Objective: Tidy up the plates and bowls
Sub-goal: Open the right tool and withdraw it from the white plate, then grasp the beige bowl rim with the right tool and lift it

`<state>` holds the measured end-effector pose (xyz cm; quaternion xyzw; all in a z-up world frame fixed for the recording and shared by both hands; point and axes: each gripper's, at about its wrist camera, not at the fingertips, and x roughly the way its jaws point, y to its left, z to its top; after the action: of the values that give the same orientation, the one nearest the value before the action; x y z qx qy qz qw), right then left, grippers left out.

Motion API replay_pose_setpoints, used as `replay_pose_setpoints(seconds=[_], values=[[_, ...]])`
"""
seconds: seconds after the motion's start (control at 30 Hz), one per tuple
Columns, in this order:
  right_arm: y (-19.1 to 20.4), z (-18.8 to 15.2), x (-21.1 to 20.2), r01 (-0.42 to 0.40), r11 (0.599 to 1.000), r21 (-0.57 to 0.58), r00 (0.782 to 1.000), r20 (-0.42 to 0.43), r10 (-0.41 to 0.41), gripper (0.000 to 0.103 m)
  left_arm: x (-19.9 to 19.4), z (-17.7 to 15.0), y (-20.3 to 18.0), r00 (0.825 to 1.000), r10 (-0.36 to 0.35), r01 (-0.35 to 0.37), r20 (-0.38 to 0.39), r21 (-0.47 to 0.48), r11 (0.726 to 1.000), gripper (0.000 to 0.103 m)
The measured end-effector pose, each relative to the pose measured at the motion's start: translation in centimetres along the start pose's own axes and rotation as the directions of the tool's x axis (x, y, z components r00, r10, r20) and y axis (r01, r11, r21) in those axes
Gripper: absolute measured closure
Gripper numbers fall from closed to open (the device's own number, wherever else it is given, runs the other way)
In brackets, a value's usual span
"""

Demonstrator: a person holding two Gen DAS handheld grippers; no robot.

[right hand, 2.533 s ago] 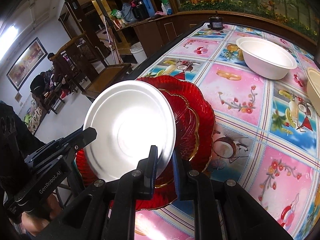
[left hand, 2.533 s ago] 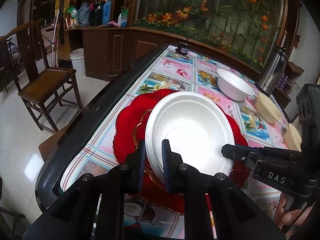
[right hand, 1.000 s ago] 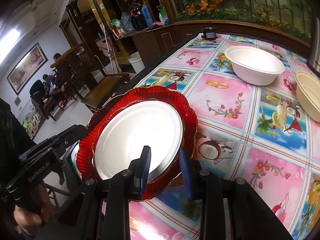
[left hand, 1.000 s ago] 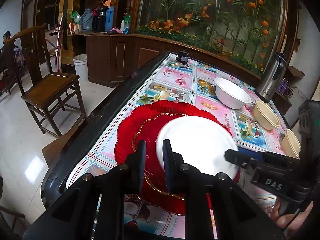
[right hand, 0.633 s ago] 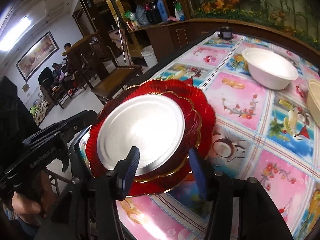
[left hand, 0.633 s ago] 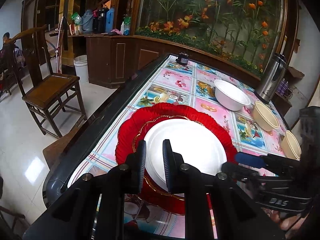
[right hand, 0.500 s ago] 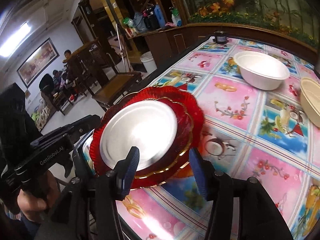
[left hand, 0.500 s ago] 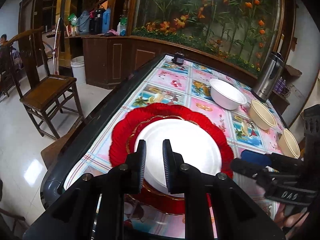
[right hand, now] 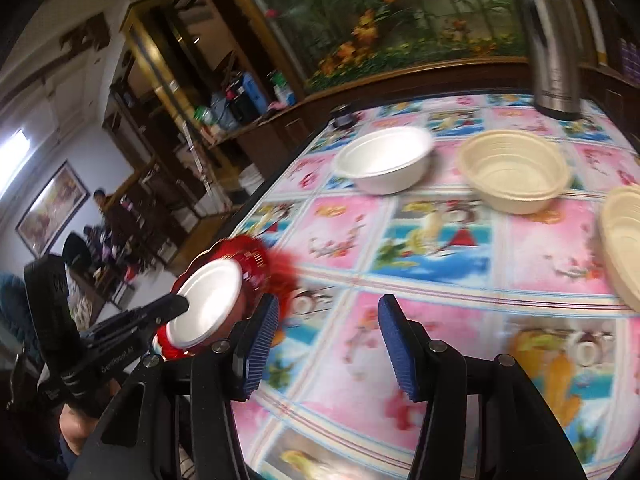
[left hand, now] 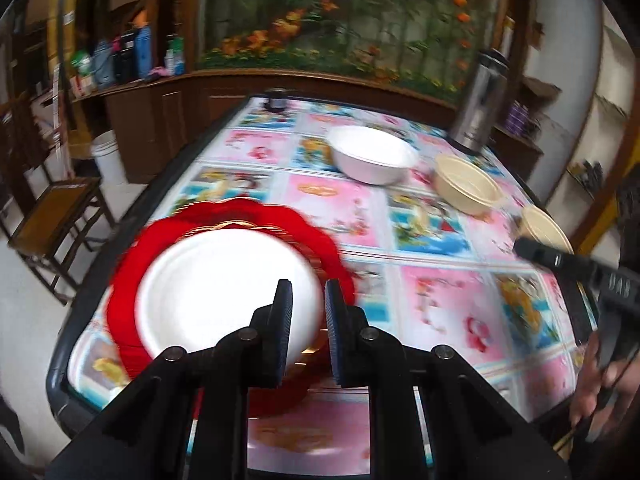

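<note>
A white plate (left hand: 224, 288) lies flat on a stack of red scalloped plates (left hand: 124, 280) at the table's near left corner. My left gripper (left hand: 307, 292) is by the plate's right rim with its jaws almost together. The rim shows behind the narrow gap. From the right wrist, the white plate (right hand: 208, 304) and red plates (right hand: 260, 264) sit far left, with the left gripper (right hand: 180, 304) at the plate's edge. My right gripper (right hand: 328, 312) is open over bare tablecloth with nothing between its fingers. It also shows at the right as the right gripper (left hand: 532, 250).
A white bowl (right hand: 384, 164), a cream bowl (right hand: 514, 172) and another cream bowl (right hand: 624, 240) stand farther along the flowered tablecloth. A steel thermos (right hand: 552, 48) and a small dark jar (right hand: 344, 116) are at the far end. A wooden chair (left hand: 52, 208) stands left of the table.
The white plate, first held tilted between both grippers, came down onto the red plates. The right gripper opened and let go. Both grippers then swung right, away from the stack toward the bowls.
</note>
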<state>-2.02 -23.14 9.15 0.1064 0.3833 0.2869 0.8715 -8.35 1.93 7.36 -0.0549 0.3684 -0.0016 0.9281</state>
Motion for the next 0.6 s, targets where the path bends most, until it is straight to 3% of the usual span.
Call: replay_pose_setpoints(seconds=[0.1, 0.2, 0.3, 0.37, 0.4, 0.53, 0.6], values=[[-4.4, 0.9, -3.5, 0.073, 0.995, 0.062, 0.995, 0.064, -0.077, 0.049, 0.1, 0.0, -2.2, 0.999, -0.033, 0.033, -0.010, 0.044, 0.998, 0.089], [-9.4, 2.0, -7.1, 0.169, 0.974, 0.151, 0.974, 0.124, -0.188, 0.049, 0.5, -0.4, -3.7, 0.998, -0.058, 0.060, -0.032, 0.064, 0.996, 0.089], [-14.9, 3.1, -10.0, 0.313, 0.918, 0.244, 0.925, 0.142, -0.353, 0.049, 0.9, -0.7, -4.8, 0.995, -0.077, 0.082, -0.061, 0.079, 0.993, 0.089], [-18.7, 3.9, -10.8, 0.443, 0.853, 0.275, 0.870, 0.098, -0.483, 0.047, 0.8, -0.9, -5.3, 0.995, -0.079, 0.085, -0.066, 0.090, 0.992, 0.089], [-20.3, 4.2, -10.9, 0.466, 0.834, 0.296, 0.857, 0.082, -0.509, 0.047, 0.7, -1.0, -5.4, 0.995, -0.080, 0.086, -0.065, 0.093, 0.992, 0.089], [-26.1, 4.6, -9.7, 0.491, 0.794, 0.359, 0.853, -0.009, -0.523, 0.050, 0.4, -1.2, -5.7, 0.994, -0.079, 0.086, -0.070, 0.105, 0.991, 0.089], [-27.9, 4.2, -8.2, 0.449, 0.810, 0.377, 0.883, -0.048, -0.467, 0.067, 0.5, -1.2, -5.7, 0.994, -0.077, 0.085, -0.073, 0.108, 0.991, 0.089]])
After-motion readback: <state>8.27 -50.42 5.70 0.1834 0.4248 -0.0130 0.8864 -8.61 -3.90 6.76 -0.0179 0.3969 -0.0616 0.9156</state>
